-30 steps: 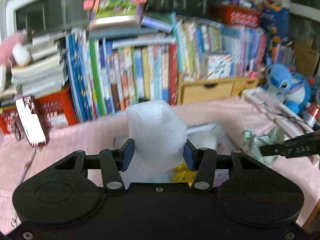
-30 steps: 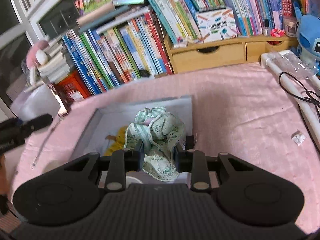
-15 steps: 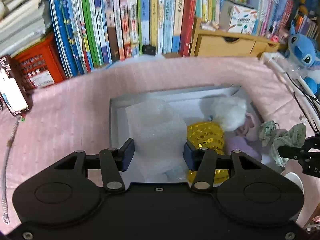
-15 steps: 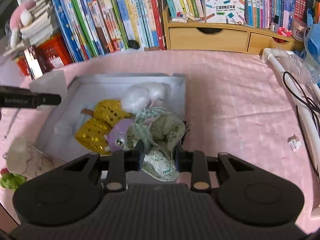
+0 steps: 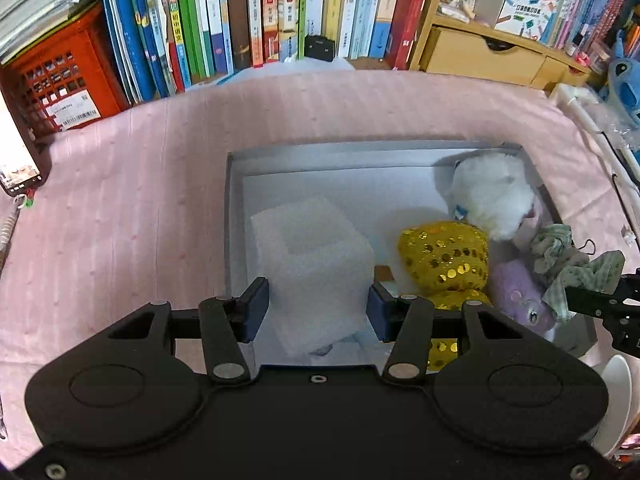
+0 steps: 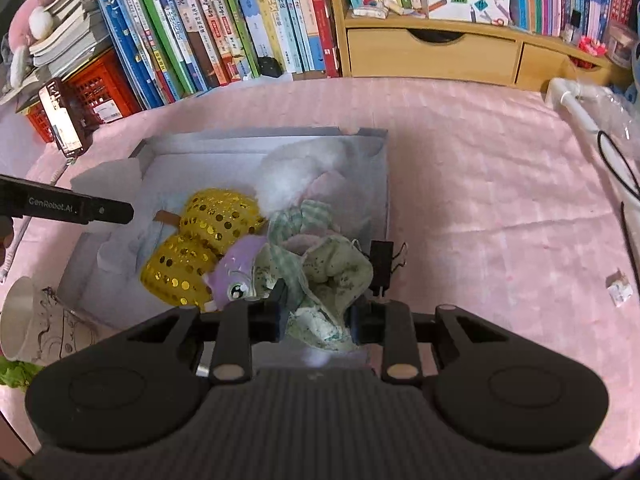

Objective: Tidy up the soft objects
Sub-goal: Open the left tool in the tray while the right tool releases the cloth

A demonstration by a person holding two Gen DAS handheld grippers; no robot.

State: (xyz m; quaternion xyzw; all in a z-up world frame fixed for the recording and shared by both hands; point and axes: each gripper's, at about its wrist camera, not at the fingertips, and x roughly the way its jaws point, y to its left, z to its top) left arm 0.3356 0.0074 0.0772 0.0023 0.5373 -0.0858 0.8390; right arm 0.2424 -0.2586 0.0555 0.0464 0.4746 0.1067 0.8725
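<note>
My left gripper (image 5: 318,308) is shut on a white foam block (image 5: 312,268), held over the left half of a grey open box (image 5: 234,216) on the pink cloth. My right gripper (image 6: 318,314) is shut on a crumpled green-and-white cloth (image 6: 332,276), low over the box's right side. Inside the box (image 6: 384,184) lie a gold sequin pouch (image 5: 446,258), a white fluffy toy (image 5: 494,196) and a purple plush (image 5: 520,300). In the right wrist view the pouch (image 6: 200,252), the purple plush (image 6: 240,268) and the fluffy toy (image 6: 296,172) sit left of the cloth.
Books (image 5: 260,12), a red crate (image 5: 60,76) and a wooden drawer unit (image 6: 432,54) line the far edge. A blue plush (image 5: 624,88), a white pipe and cables (image 6: 612,168) lie right. A white cup (image 6: 16,316) and a phone (image 6: 60,120) stand left of the box.
Both grippers have tipped down and dropped toward the box. The foam block came from in front of the books to over the box's left side; the cloth sank lower at the box's right.
</note>
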